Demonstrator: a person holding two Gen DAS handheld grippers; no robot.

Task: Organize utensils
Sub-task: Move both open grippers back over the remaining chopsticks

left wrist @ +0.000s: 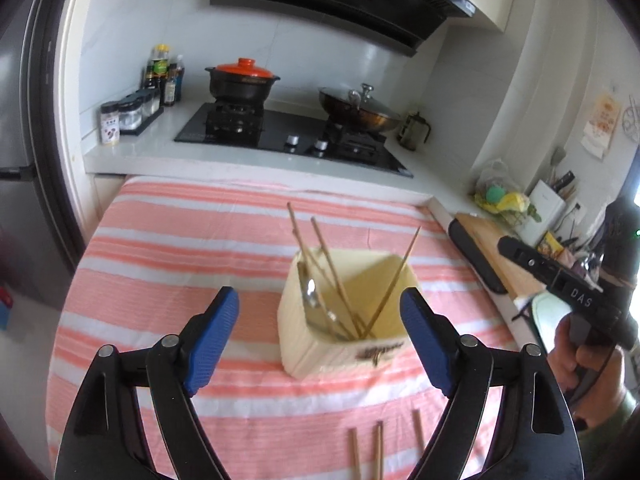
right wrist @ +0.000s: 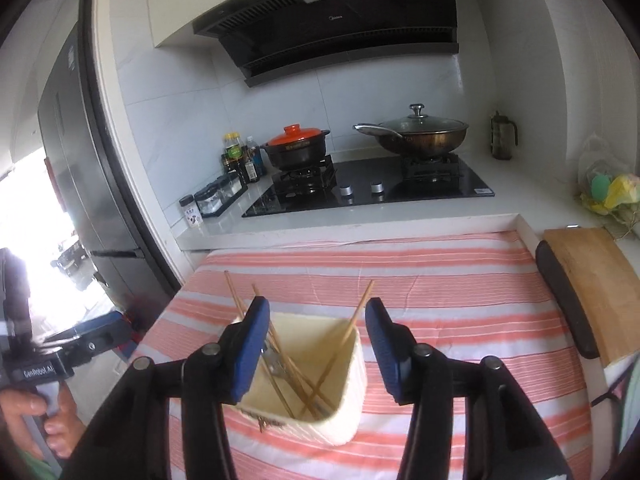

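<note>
A cream utensil holder (left wrist: 340, 344) stands on the pink-and-white striped cloth (left wrist: 180, 248). Several wooden chopsticks (left wrist: 320, 248) lean in it beside a metal spoon (left wrist: 312, 296). Three loose chopsticks (left wrist: 378, 448) lie on the cloth in front of the holder. My left gripper (left wrist: 320, 300) is open wide just short of the holder, with nothing held. My right gripper (right wrist: 317, 308) is open above the holder (right wrist: 304, 392), its pads touching nothing. Its body (left wrist: 560, 280) shows in a hand at the right, away from the holder.
Behind the cloth runs a white counter with a black gas hob (left wrist: 288, 132), an orange-lidded clay pot (left wrist: 242, 80), a lidded wok (left wrist: 360, 108) and seasoning bottles (left wrist: 160, 76). A wooden cutting board (right wrist: 592, 288) lies at the right. A dark fridge (right wrist: 80, 184) stands at the left.
</note>
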